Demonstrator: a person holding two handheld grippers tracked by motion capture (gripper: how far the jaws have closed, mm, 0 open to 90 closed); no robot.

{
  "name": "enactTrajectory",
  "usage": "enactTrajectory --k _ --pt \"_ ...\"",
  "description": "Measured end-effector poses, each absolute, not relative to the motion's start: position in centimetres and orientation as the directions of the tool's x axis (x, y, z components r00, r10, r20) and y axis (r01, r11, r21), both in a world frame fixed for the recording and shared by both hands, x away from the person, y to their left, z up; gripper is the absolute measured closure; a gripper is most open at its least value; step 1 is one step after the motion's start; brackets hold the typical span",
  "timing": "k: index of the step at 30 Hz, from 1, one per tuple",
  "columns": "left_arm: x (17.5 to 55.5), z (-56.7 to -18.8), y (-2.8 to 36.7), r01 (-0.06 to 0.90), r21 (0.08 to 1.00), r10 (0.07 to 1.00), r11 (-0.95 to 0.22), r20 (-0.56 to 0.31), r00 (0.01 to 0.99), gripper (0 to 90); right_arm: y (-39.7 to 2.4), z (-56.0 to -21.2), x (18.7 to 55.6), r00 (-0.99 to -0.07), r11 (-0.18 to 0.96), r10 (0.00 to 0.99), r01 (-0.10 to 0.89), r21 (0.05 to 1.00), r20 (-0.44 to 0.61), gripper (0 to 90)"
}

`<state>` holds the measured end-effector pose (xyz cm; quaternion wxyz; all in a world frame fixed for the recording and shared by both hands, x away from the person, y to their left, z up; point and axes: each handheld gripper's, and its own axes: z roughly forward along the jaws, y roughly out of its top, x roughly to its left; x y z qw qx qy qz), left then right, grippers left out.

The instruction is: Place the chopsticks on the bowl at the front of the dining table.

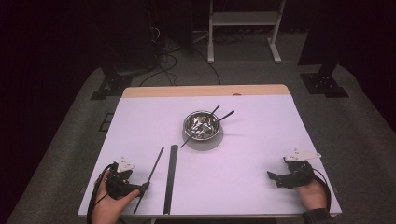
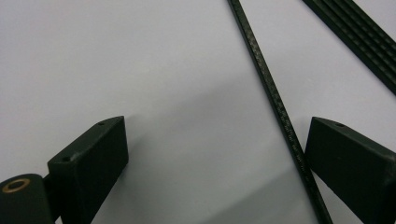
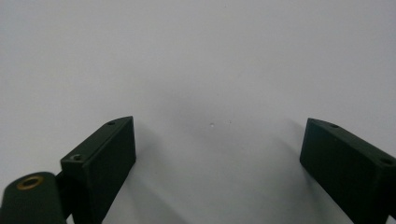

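Observation:
A thin black rod [image 1: 154, 169] lies on the white table [image 1: 252, 140] at front left. In the left gripper view this thin rod [image 2: 271, 88] runs between the jaws, close against the right one. My left gripper [image 1: 140, 186] [image 2: 217, 135] is open around it, low over the table. Just right of the rod lies a wider ribbed black strip [image 1: 171, 177] [image 2: 359, 37]. My right gripper [image 1: 274, 178] [image 3: 217, 126] is open near the front right edge, with bare table between its jaws. A metal bowl [image 1: 189, 120] at the centre holds several black sticks.
The bowl stands on a grey round mat [image 1: 205, 143]. One stick [image 1: 187, 140] leans out of the bowl toward the front left. A wooden strip [image 1: 205, 90] marks the table's far edge. Beyond it, a white frame [image 1: 243, 18] and black stands [image 1: 112, 84] are on the floor.

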<state>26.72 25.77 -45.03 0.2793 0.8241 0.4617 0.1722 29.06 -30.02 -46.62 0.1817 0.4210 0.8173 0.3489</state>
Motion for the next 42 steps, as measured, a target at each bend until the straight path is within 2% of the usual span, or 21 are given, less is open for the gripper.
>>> enactTrajectory --k 33,37,39,42 --pt "29.0 -45.0 28.5 0.67 0.631 0.87 -0.391 0.015 0.494 5.2 -30.0 -46.6 29.1 -0.579 0.402 0.815 0.562 0.723 -0.003 9.1" --pt "29.0 -44.4 28.3 0.65 0.661 0.866 -0.375 0.0 0.499 6.8 -30.0 -46.6 29.1 -0.579 0.402 0.815 0.562 0.723 -0.003 9.1" --pt "28.9 -44.0 28.0 0.631 0.68 0.861 -0.374 0.001 0.509 12.5 -30.0 -46.6 29.1 -0.58 0.402 0.815 0.561 0.723 -0.003 9.1" --pt "29.0 -43.6 27.2 0.607 0.696 0.846 -0.383 -0.001 0.534 16.6 -30.0 -46.6 29.1 -0.58 0.403 0.815 0.561 0.723 -0.004 9.1"
